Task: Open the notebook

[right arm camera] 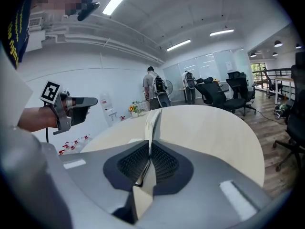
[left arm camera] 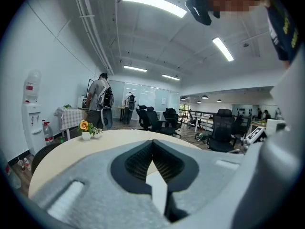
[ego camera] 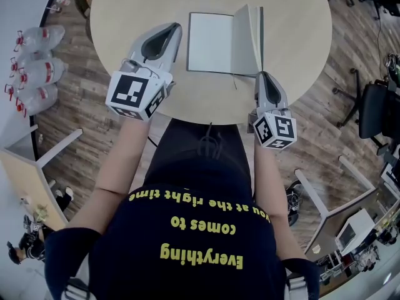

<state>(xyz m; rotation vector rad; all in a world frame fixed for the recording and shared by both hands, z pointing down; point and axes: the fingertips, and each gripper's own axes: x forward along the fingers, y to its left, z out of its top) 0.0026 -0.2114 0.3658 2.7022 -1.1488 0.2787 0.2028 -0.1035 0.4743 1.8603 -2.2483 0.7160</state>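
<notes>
The left forearm [ego camera: 122, 161] reached forward over the near left edge of the round table [ego camera: 137, 11]. It carried the left tongs [ego camera: 170, 31] low above the tabletop, pointing slightly down and inward toward the notebook [ego camera: 212, 42]. In the left gripper view, the left tongs [left arm camera: 152, 142] were pressed together with nothing between them. They stood just beside the notebook's left edge, and whether they touched the table could not be told.

The right arm came in along the person's side. The right tongs [ego camera: 263, 75] sat at the near right corner of the notebook, tilted a little downward. In the right gripper view, the right tongs [right arm camera: 150, 144] pinched the near edge of the notebook [right arm camera: 153, 123].

The notebook lay near the middle of the table, partly open. Its left side lay flat and white, and its right side stood upright on edge. From the right tongs' camera that raised side appeared only edge-on, as a thin strip. How many leaves were in the grip, and whether the cover was among them, could not be made out. The left tongs [right arm camera: 71, 109] showed at the left of that view, with the hand behind them partly cut off.
</notes>
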